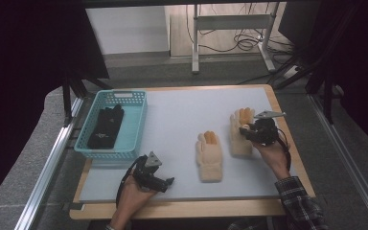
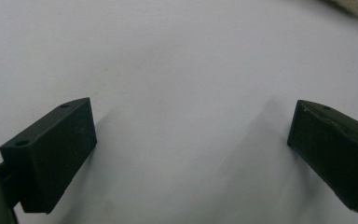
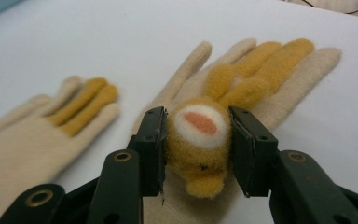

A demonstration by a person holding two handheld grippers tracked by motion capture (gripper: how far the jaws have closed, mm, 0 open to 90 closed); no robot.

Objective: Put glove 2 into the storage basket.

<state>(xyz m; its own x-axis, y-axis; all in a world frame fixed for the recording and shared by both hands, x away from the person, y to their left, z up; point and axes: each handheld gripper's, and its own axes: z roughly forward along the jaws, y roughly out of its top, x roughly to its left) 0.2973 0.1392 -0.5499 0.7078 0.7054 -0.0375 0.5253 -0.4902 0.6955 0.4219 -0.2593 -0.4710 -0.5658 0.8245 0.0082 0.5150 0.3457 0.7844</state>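
Two cream gloves with orange-yellow fingers lie flat on the white mat (image 1: 187,110). The right glove (image 1: 237,144) carries a fuzzy yellow animal head (image 3: 199,135) on its back. My right gripper (image 3: 198,140) is shut on that head, one jaw on each side, just above the glove (image 3: 261,70). In the high view the right gripper (image 1: 243,132) sits over this glove's palm. The left glove (image 1: 210,155) lies apart to its left, and the right gripper view shows it (image 3: 37,135) blurred. My left gripper (image 1: 168,183) is open near the mat's front left, with bare mat (image 2: 177,56) between its jaws (image 2: 191,144).
A turquoise basket (image 1: 124,151) stands at the mat's left edge with black gloves (image 1: 106,125) in it. The wooden table edge (image 1: 182,208) runs along the front. Metal rails flank the table, and a desk frame and cables stand beyond it.
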